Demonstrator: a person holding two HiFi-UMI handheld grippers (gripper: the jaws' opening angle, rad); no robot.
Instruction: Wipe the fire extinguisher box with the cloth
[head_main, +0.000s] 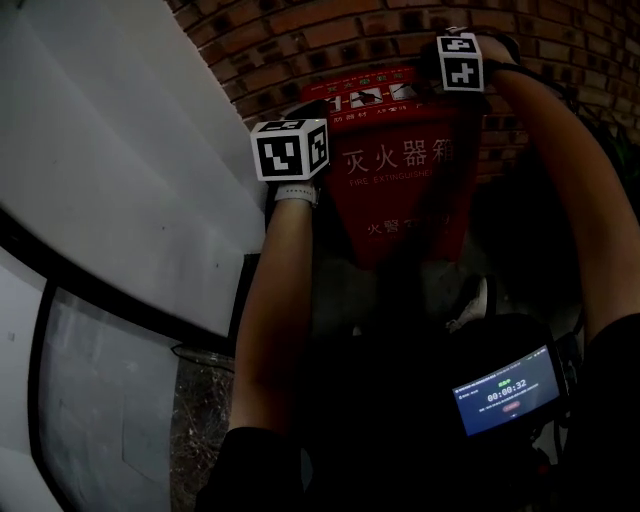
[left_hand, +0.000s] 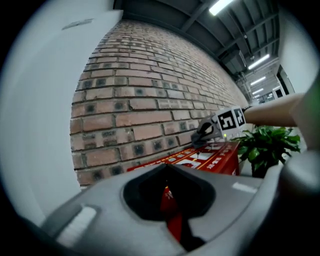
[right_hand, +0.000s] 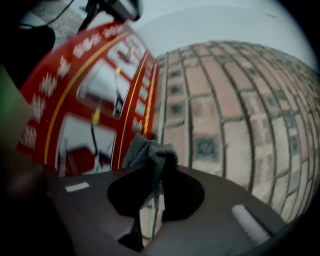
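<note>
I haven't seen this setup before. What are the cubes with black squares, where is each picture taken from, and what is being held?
There is no robot. A person holds a two-fingered gripper in each hand, and the marker cubes are part of those grippers. The head view looks down from the person's head onto a red fire extinguisher box against a brick wall. The other two pictures come from a camera riding on each gripper. The right gripper has its fingers shut on a grey cloth at the box's top. The left gripper has its fingers together, apparently holding nothing.
</note>
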